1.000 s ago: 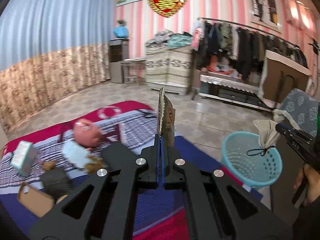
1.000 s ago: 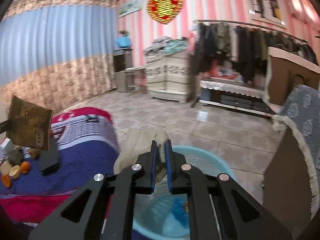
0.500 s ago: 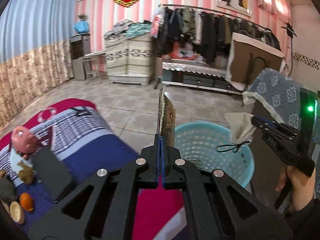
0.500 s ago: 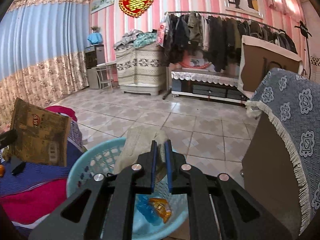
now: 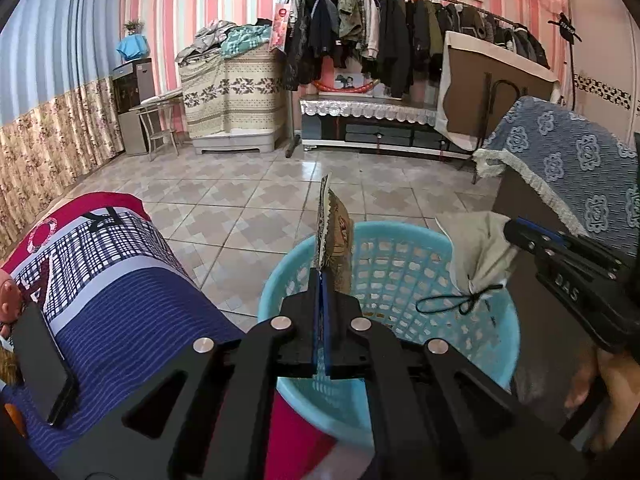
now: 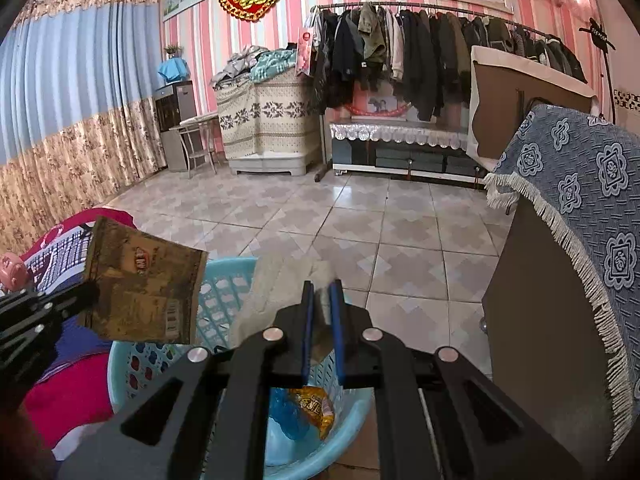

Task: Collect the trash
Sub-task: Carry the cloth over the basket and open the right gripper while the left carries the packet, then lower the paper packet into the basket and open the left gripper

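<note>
My left gripper point(image 5: 322, 280) is shut on a flat brown snack packet point(image 5: 334, 236), held upright over the near rim of the light blue plastic basket point(image 5: 404, 256). The packet also shows in the right wrist view point(image 6: 144, 284), over the basket's left rim point(image 6: 224, 280). My right gripper point(image 6: 322, 300) is shut on a beige cloth pouch point(image 6: 280, 292) with a black drawstring, held above the basket. The pouch point(image 5: 478, 252) and right gripper point(image 5: 516, 232) show over the basket's right side. A blue wrapper point(image 6: 286, 416) and an orange wrapper point(image 6: 316, 408) lie in the basket.
A bed with a blue, red and checked blanket point(image 5: 116, 292) is to the left, with a black phone point(image 5: 44, 364) and a pink doll head point(image 6: 14, 272). A cabinet with a blue patterned cloth point(image 6: 576, 208) stands right. Tiled floor point(image 5: 256, 200) lies beyond.
My left gripper has swung right from the bed to over the basket with the packet. My right gripper has stayed over the basket holding the pouch, its view lifting slightly.
</note>
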Action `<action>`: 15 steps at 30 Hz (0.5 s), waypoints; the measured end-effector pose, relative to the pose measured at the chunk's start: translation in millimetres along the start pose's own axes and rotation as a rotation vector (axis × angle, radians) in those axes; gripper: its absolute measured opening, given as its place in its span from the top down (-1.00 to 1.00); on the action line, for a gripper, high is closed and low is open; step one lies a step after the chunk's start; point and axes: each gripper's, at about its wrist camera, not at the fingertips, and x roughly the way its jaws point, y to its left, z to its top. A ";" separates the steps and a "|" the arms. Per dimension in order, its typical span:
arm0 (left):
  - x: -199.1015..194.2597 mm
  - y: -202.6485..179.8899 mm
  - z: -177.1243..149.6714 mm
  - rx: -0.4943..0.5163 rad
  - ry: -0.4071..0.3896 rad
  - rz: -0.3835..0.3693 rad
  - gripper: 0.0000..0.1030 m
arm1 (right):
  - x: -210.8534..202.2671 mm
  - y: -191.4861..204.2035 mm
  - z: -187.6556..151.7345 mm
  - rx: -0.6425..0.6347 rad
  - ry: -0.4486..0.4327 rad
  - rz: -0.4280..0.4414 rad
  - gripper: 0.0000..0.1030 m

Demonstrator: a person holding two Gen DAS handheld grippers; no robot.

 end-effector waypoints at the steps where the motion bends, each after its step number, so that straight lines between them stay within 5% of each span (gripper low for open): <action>1: 2.8 0.3 -0.2 0.000 0.004 0.002 0.69 | 2.8 1.6 -0.8 -0.003 0.005 0.003 0.83; 2: 5.0 3.4 -0.6 -0.003 0.008 0.006 0.53 | 4.5 4.9 -1.9 -0.006 0.011 0.005 0.83; 4: 3.7 11.3 -1.2 -0.018 -0.003 0.033 -0.13 | 11.3 9.1 -4.5 -0.014 0.026 0.008 0.82; 11: -24.3 53.0 -7.6 -0.081 -0.068 0.156 -0.67 | 22.2 16.6 -9.3 -0.019 0.035 0.016 0.76; 13: -34.2 60.9 -10.1 -0.086 -0.080 0.176 -0.75 | 25.8 21.2 -10.7 -0.023 0.038 0.014 0.50; 15: -46.4 72.1 -13.6 -0.099 -0.088 0.203 -0.79 | 27.3 25.3 -11.1 -0.016 0.038 0.029 -0.13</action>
